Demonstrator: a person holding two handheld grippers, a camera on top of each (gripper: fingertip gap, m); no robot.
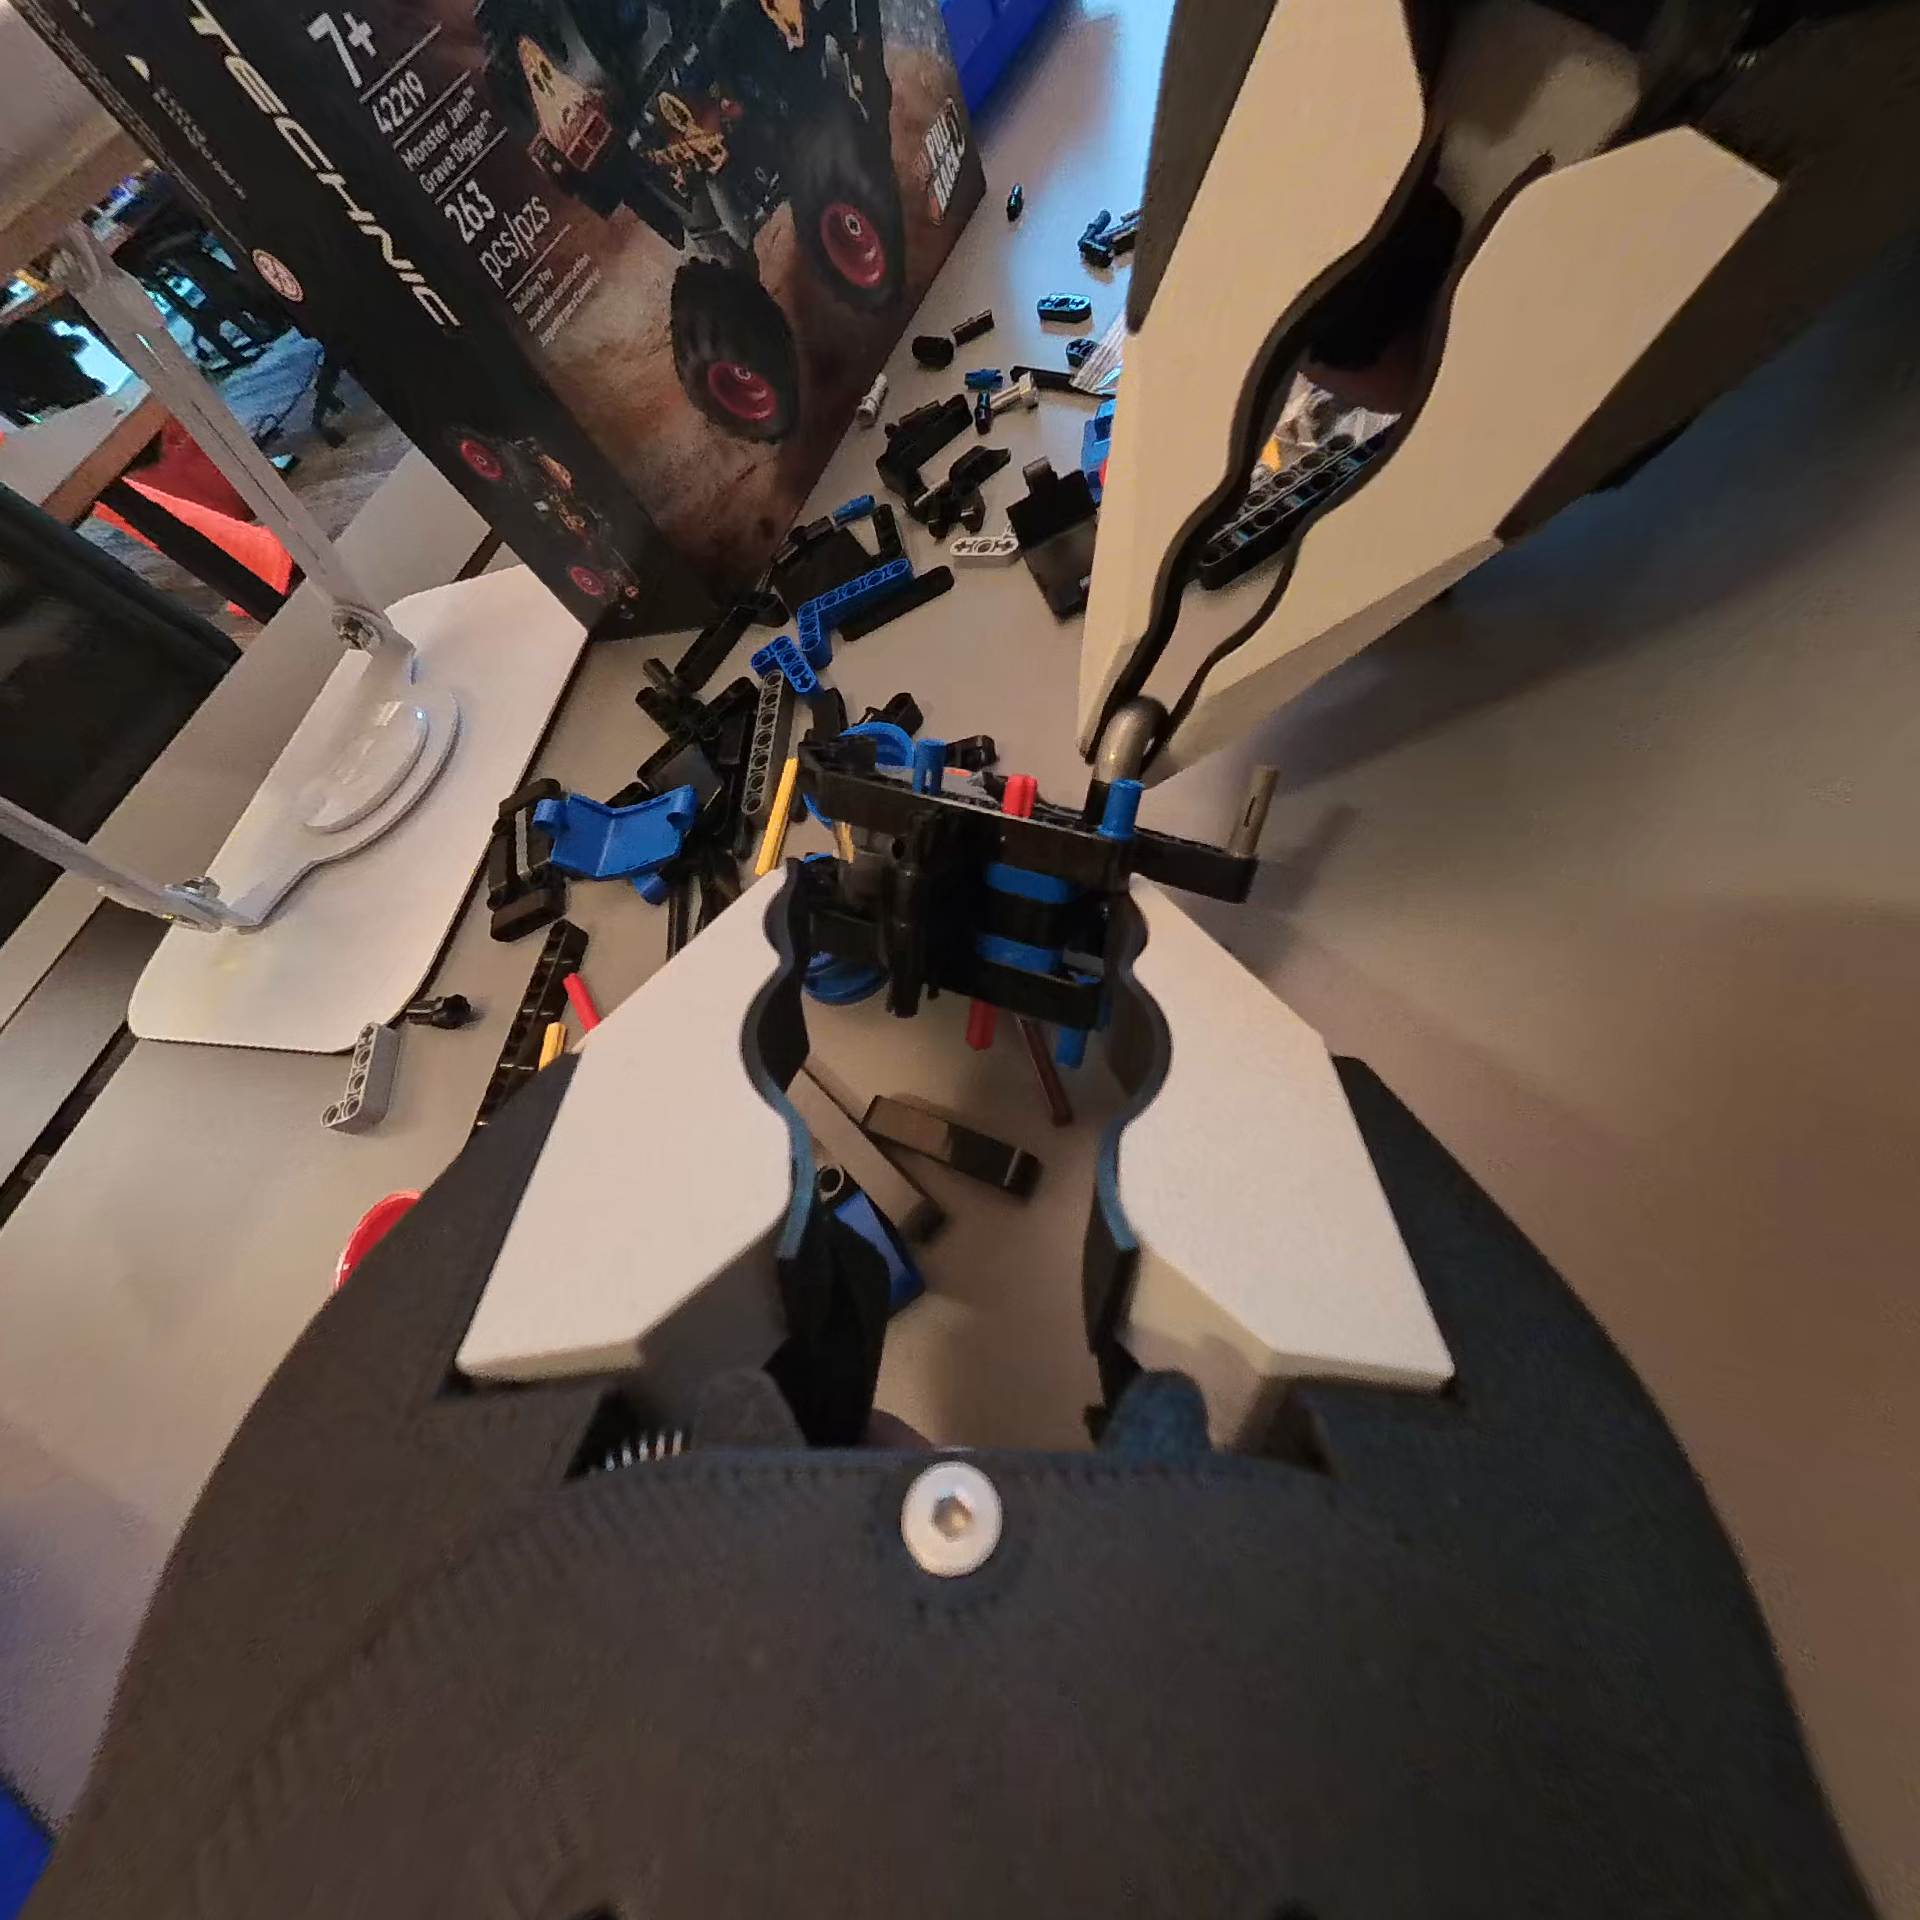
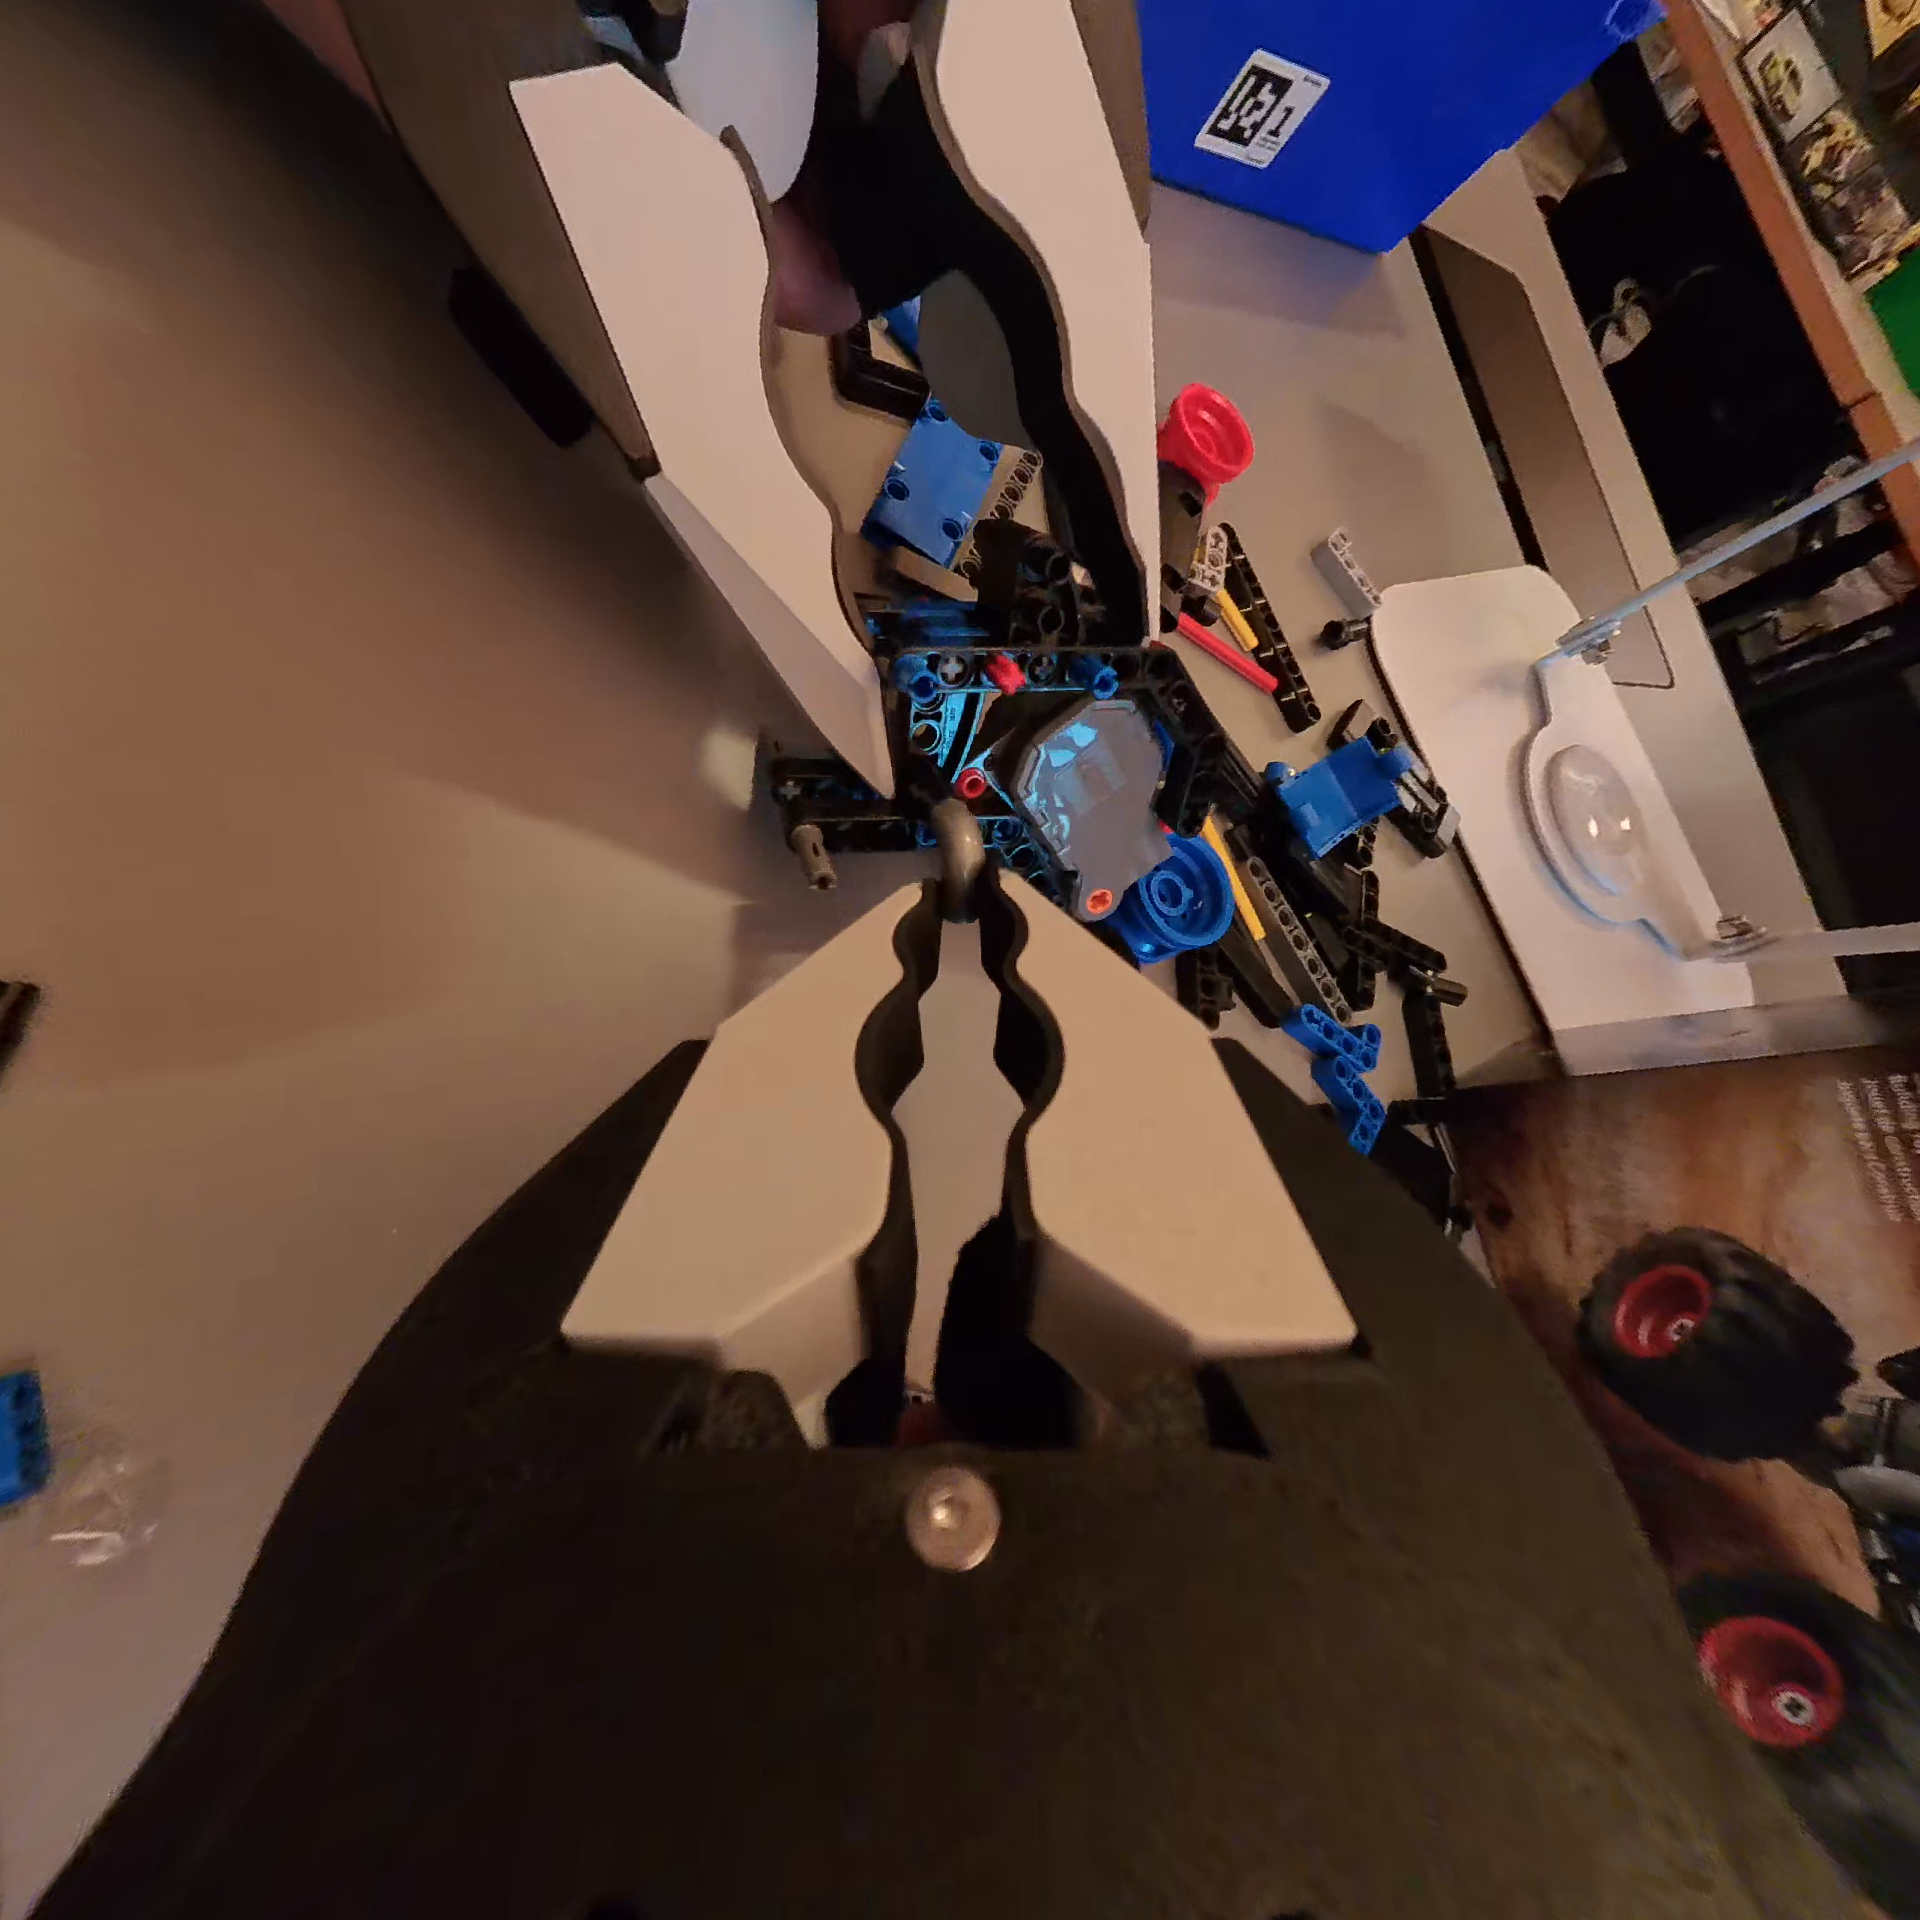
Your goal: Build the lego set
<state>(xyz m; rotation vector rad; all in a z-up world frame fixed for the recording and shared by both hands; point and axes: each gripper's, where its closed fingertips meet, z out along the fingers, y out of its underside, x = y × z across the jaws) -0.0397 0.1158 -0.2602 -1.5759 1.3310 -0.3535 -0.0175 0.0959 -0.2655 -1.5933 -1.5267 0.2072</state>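
Note:
My left gripper [image 1: 951, 904] is shut on a partly built black and blue lego assembly [image 1: 997, 873] and holds it above the table. The assembly has red and blue pins and a grey axle at its right end [image 1: 1252, 810]. My right gripper [image 2: 961, 899] is shut on a small grey rounded piece [image 2: 956, 847], pressed against the assembly's near edge [image 2: 1039, 748]. In the left wrist view the right gripper [image 1: 1127, 743] comes in from the upper right, its grey piece [image 1: 1127, 727] just above a blue pin [image 1: 1120, 805]. In the right wrist view the left gripper [image 2: 1018, 675] reaches in from above.
Several loose black, blue, red and yellow lego pieces [image 1: 790, 665] lie on the grey table behind the assembly. The lego set box [image 1: 623, 260] stands at the back left. A white stand base [image 1: 343, 800] sits left. A blue bin [image 2: 1382, 104] and a red wheel hub [image 2: 1205, 431] are nearby. Measured from the fingertips, the red wheel hub [image 2: 1205, 431] is 12 cm or so from the left gripper and 20 cm from the right.

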